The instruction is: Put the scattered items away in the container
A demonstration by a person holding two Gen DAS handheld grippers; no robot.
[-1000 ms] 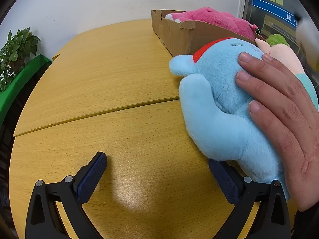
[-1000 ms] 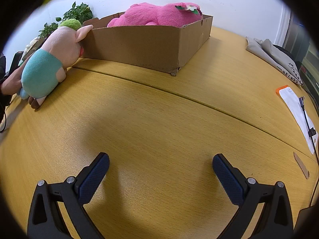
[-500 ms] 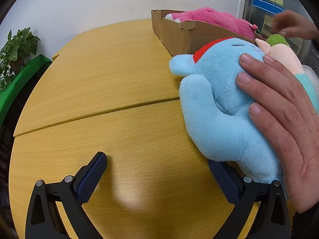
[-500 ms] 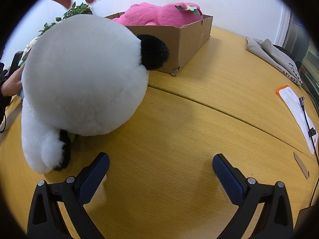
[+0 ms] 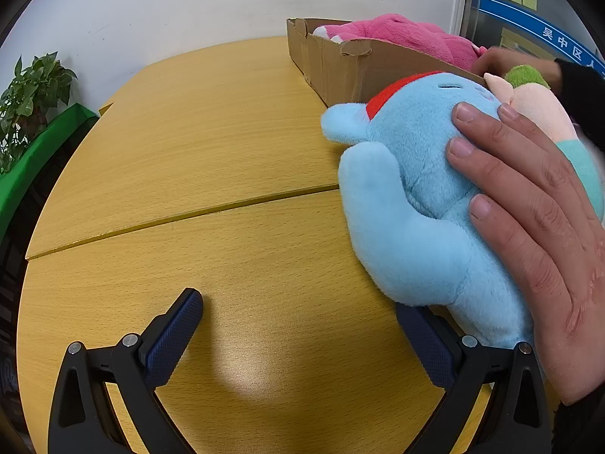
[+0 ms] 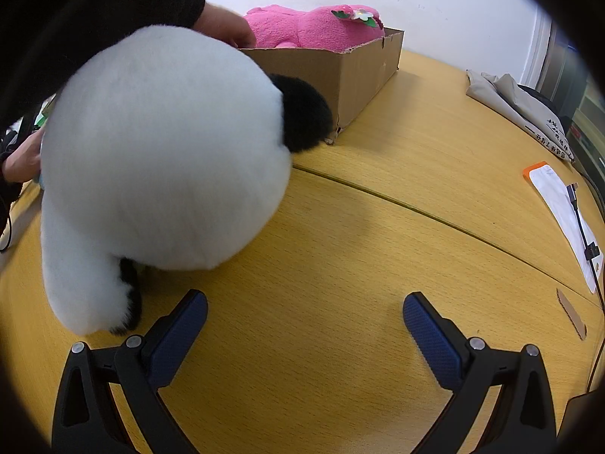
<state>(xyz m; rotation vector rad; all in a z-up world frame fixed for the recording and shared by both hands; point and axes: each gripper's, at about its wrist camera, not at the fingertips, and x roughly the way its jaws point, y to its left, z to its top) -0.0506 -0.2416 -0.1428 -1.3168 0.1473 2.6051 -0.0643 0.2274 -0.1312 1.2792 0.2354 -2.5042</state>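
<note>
- On the yellow wooden counter [image 5: 211, 174], a soft sky-blue plush toy with a red collar [image 5: 412, 204] lies on its side just in front of the brown cardboard box [image 5: 355, 72]; a bare hand [image 5: 529, 219] rests on it.
- Left tongs [image 5: 298, 325] gape wide and empty, the right-hand pad touching or tucked under the blue toy's lower end.
- Right tongs [image 6: 304, 325] stand wide too, holding nothing, beside a big round white-and-black panda plush [image 6: 162, 151] that a dark-sleeved arm [image 6: 94, 11] reaches over.
- A bright pink plush [image 6: 314, 26] already fills much of the box; a peach-and-teal doll with a green tuft [image 5: 544, 109] leans by its wall.
- Risk, as I judge it: closing on the blue toy now could pinch the person's fingers [image 5: 487, 159], and the bulky panda may slip from narrow pads or overflow the crowded box.
</note>
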